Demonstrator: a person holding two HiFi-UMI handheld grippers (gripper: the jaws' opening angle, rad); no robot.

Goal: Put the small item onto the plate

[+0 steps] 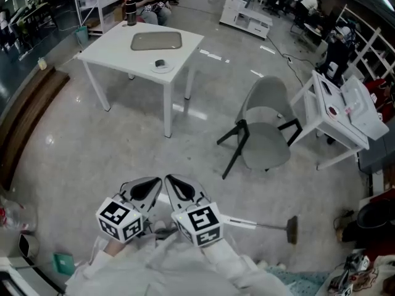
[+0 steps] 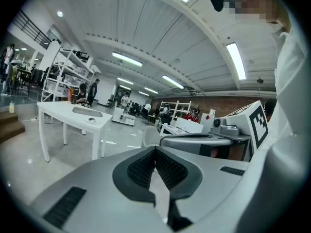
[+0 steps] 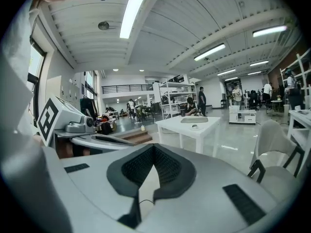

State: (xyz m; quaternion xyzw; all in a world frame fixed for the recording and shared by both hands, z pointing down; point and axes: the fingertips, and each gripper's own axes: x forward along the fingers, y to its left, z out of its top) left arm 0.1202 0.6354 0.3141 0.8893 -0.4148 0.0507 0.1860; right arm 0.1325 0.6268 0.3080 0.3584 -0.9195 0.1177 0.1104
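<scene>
Both tongs are clenched on nothing. You hold the left gripper [image 1: 148, 190] and right gripper [image 1: 181, 191] side by side against your body at 6 o'clock, tips almost meeting. This looks like a carrying posture, since nothing is within reach. Their black pads [image 2: 143, 169] are finely dimpled for friction and set in smooth grey shells. The table [image 1: 111, 45] stands well apart at 11 o'clock. It has a flat white top on slim square legs, and open floor [image 1: 92, 140], pale and glossy, lies between you and it. Near its front corner sits the round white plate [image 1: 170, 68]. The item [image 1: 160, 63], small and dark, appears to rest on it already, though it is too small to identify. Just beyond lies a grey tray [image 1: 156, 41] with rounded corners. A grey shell chair [image 1: 265, 147] on black legs stands at 2 o'clock.
</scene>
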